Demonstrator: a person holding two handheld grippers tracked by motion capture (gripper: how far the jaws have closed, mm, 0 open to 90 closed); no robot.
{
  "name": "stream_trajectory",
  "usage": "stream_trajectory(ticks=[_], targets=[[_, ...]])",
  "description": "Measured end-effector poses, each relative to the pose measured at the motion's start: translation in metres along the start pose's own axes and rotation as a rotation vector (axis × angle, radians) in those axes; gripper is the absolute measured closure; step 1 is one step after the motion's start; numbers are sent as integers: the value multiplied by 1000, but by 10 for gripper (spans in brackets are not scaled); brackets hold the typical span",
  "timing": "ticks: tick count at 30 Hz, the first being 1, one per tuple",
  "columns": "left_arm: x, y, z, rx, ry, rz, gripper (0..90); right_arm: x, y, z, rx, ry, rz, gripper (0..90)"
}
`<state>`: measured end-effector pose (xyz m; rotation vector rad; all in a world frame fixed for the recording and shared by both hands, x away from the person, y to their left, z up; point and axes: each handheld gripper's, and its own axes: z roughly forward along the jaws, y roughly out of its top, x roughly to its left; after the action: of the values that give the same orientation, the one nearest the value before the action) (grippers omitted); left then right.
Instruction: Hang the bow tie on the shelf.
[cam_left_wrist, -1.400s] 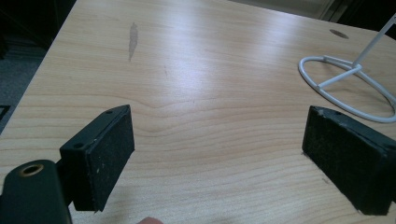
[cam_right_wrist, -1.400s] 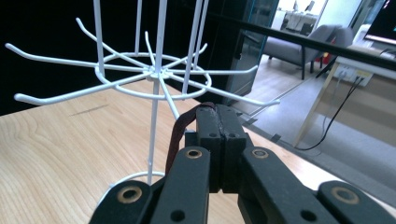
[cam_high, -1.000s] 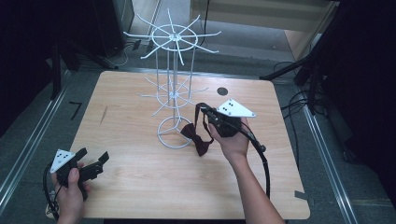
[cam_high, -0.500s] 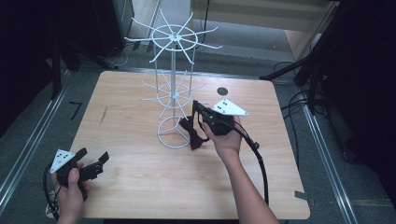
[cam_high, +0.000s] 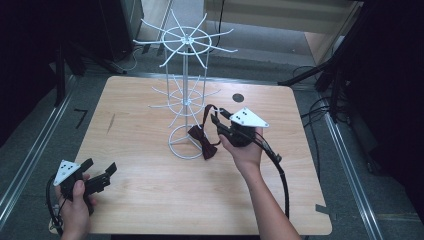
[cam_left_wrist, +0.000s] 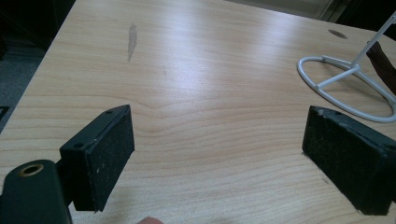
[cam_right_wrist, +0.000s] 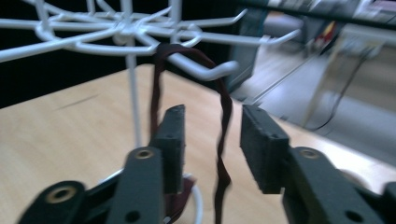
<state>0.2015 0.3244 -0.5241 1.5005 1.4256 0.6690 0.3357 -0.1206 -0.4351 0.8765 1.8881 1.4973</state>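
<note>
No text, label, brand, number or sign is readable anywhere across the table, the rack or the grippers.

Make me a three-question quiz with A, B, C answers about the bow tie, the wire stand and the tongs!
1. Where does the bow tie's strap hang?
A. On a hook of the white wire stand
B. Flat on the table
C. Under the left tongs

2. What colour is the bow tie?
A. Yellow
B. Dark red-brown
C. Blue

3. How are the right tongs?
A. Shut tight on the strap
B. Open, strap between the jaws
C. Lying on the table

Answers: 1 A, the strap loops over a hook; 2 B, it looks maroon; 3 B, gaps show beside the strap, the jaws having just opened.
</note>
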Motion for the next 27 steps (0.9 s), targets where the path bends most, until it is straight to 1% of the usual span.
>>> stream_trajectory(ticks=[3, 5, 7, 11, 12, 14, 18, 22, 27], targets=[[0, 0, 0, 0, 1, 0, 101, -6, 0, -7, 25, -15, 14, 528], [0, 0, 0, 1, 3, 1, 101, -9, -1, -11, 32, -23, 13, 494], [0, 0, 0, 0, 2, 1, 101, -12, -3, -16, 21, -31, 19, 485], [0, 0, 0, 1, 4, 0, 101, -19, -6, -26, 42, -40, 32, 442], [0, 0, 0, 1, 4, 1, 101, -20, -6, -28, 49, -42, 35, 442], [0, 0, 0, 1, 4, 1, 101, -23, -8, -33, 39, -48, 34, 443], [0, 0, 0, 1, 4, 1, 101, -29, -12, -44, 56, -63, 35, 442], [0, 0, 0, 1, 5, 1, 101, -34, -15, -54, 52, -75, 32, 442], [0, 0, 0, 0, 5, 1, 101, -39, -23, -65, 67, -90, 24, 440]])
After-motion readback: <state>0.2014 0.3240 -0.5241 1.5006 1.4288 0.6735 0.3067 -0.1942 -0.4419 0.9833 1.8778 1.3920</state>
